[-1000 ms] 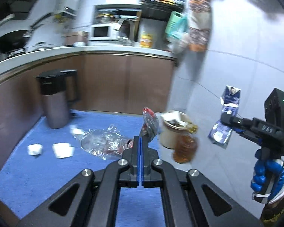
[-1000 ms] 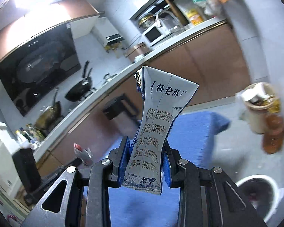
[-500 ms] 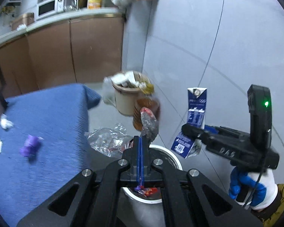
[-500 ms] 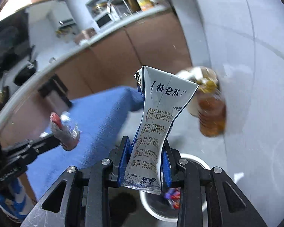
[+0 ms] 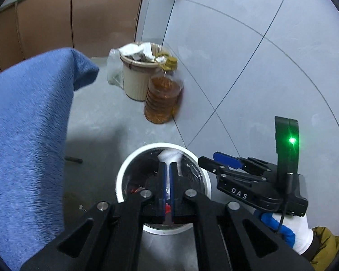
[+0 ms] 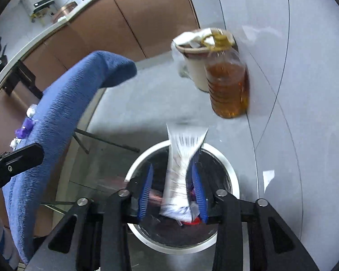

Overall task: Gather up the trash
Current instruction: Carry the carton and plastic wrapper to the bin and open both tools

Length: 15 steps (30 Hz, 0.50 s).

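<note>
The right gripper (image 6: 173, 190) is hanging over a white-rimmed trash bin (image 6: 232, 180), fingers spread wide, a blurred milk carton (image 6: 180, 169) loose between them. The left gripper (image 5: 168, 183) fingers are standing narrowly apart above the same bin (image 5: 119, 180), a thin wrapper (image 5: 168, 210) lying between them.

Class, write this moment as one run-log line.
right gripper: open, over bin | milk carton: falling into bin | left gripper: fingers slightly apart, over bin

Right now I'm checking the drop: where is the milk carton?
In the right wrist view the milk carton hangs, motion-blurred, between the right gripper's open jaws, directly over the white-rimmed bin.
</note>
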Available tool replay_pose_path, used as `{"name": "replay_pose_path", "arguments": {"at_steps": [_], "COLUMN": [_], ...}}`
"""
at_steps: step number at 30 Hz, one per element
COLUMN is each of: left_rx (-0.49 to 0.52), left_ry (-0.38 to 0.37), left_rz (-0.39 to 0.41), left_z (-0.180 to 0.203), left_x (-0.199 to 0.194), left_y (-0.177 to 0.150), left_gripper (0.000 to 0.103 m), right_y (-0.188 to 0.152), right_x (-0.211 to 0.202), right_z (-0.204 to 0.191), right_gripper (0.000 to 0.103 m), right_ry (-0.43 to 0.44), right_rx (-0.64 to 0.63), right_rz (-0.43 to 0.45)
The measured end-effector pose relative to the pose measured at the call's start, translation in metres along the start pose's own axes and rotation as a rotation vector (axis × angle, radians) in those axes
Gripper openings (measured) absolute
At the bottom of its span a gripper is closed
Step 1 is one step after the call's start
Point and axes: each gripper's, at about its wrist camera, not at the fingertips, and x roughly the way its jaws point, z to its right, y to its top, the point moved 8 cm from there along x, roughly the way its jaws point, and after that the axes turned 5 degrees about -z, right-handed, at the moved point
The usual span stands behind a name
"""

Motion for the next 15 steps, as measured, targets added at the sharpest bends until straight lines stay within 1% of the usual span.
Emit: {"name": "replay_pose_path", "arguments": {"at_steps": [5,9,11,15], "left_rx": [-0.010,-0.016,-0.025,-0.049], "left_ry": [0.003,0.033,0.045,0.067], "left_rz": [0.004,0.038,0.057,0.096], "left_z": [-0.003,-0.007,-0.010,-0.017], "left_x": [0.002,-0.011,-0.019,-0.037], "left_y": [-0.001,0.000,0.000,-0.001], "left_gripper": [0.003,0.003,0.003,0.003], "right_y": [-0.002,-0.002,0.000,0.004], "right_x": [0.007,0.006,0.002,-0.012], "right_z": [0.010,0.010,0.008,-0.002], "right_gripper": [0.044,0.045,0.047,0.050], "right_ry": [-0.008,-0.005,-0.002,0.008], "right_rx": [0.030,0.036,0.031,0.015], "right_rz": [-0.013,-0.007,-0.001,0.026]}}
